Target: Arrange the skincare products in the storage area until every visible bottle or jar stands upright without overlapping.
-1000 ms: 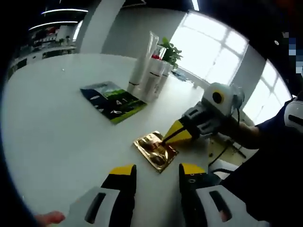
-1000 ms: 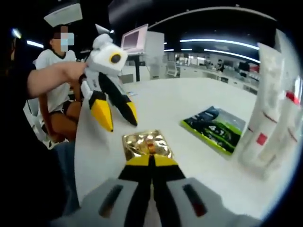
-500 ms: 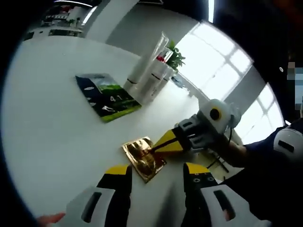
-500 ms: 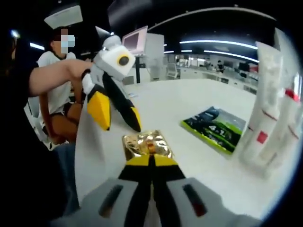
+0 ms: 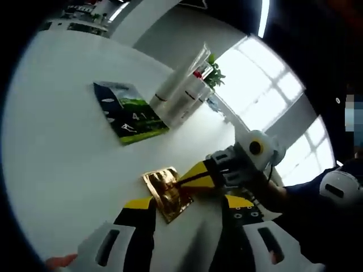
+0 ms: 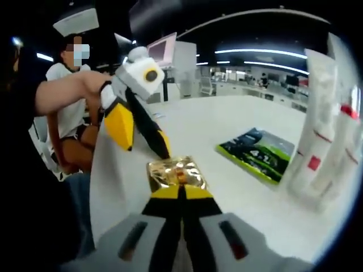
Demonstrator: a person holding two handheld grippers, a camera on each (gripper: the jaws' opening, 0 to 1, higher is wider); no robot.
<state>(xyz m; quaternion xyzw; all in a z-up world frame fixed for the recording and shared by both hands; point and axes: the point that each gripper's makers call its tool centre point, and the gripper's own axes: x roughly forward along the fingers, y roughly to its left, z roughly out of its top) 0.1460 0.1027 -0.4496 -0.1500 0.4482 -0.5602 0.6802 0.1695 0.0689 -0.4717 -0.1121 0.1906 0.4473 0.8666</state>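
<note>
A gold foil sachet (image 6: 177, 174) is lain flat on the white table (image 6: 238, 119), and its near edge is pinched between the clenched jaws of the right tongs (image 6: 181, 191). In the left gripper view the same right tongs (image 5: 180, 181) are seen coming in from three o'clock, their yellow tips closed on the sachet (image 5: 164, 192) at about six o'clock of the picture. The left tongs (image 5: 190, 207) are held released, jaws spread wide with nothing between them, one jaw at either side of the sachet; in the right gripper view they (image 6: 144, 139) are seen hanging tip-down at ten o'clock, just beyond the sachet's far corner, and whether a tip touches the foil cannot be told.

A green sachet (image 6: 258, 153) is lain flat at two o'clock of the gold one, well apart from it. Beyond it, at three o'clock in the right gripper view, a cluster of white tubes (image 6: 323, 130) is stood upright; the same cluster (image 5: 181, 90) is seen at twelve o'clock in the left gripper view.

The step in hand is judged to be the handling of the gold sachet, not yet raised clear of the table. The next move would seem to call for a firm hold while the sachet is carried toward the tubes, with the free tongs brought in to steady it; thin foil may slip or fold.
</note>
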